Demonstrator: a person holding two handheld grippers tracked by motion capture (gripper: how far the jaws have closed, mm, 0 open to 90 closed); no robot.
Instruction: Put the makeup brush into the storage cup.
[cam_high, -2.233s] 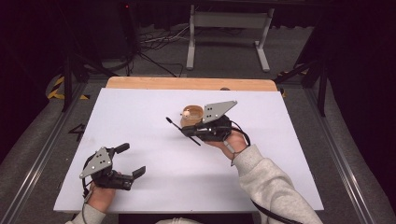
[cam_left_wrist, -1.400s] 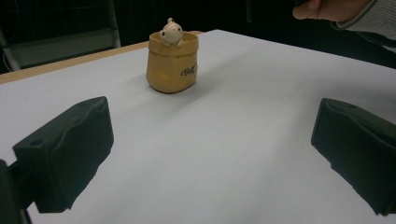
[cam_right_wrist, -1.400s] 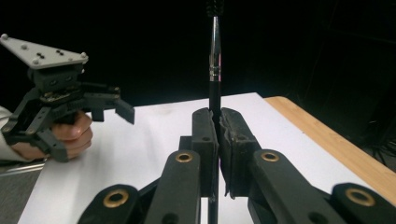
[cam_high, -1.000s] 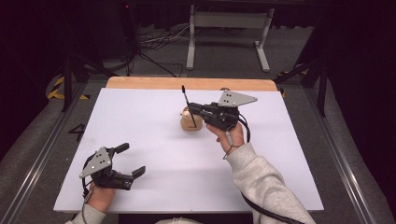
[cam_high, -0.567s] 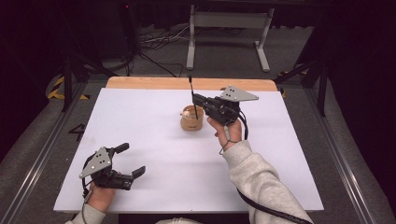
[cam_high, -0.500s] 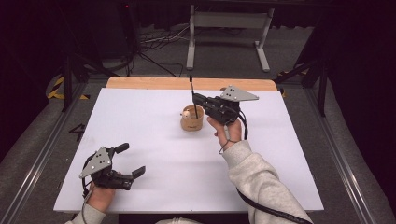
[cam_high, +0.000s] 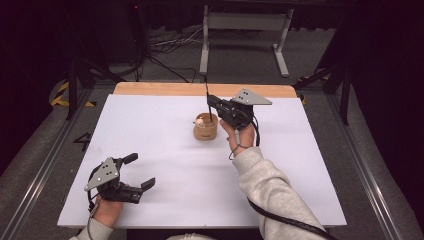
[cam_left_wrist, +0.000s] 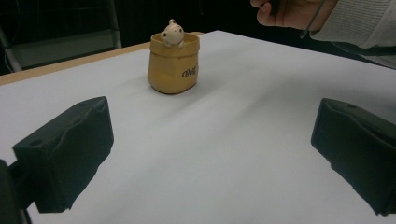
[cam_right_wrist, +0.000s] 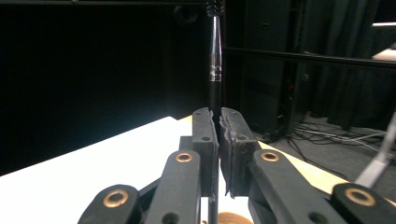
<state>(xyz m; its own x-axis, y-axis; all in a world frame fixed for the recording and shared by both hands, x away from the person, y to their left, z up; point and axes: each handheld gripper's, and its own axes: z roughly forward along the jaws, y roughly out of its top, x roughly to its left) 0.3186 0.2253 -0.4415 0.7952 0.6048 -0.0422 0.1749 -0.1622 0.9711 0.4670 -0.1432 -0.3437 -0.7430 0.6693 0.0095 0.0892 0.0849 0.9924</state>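
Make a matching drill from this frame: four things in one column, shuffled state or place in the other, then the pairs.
Things
1. left gripper
2. right gripper
3. black pen
4. tan pot

States or places
A. stands on the white table, a small figure at its rim
B. fingers wide apart, nothing between them
C. upright, pinched above the pot
D. fingers closed on a thin stick

Pairs: 1-B, 2-D, 3-C, 4-A

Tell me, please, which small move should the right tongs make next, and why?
Probably lower straight down. The right tongs hold the black pen upright, just above the small yellow pot, so a short descent should seat it inside.
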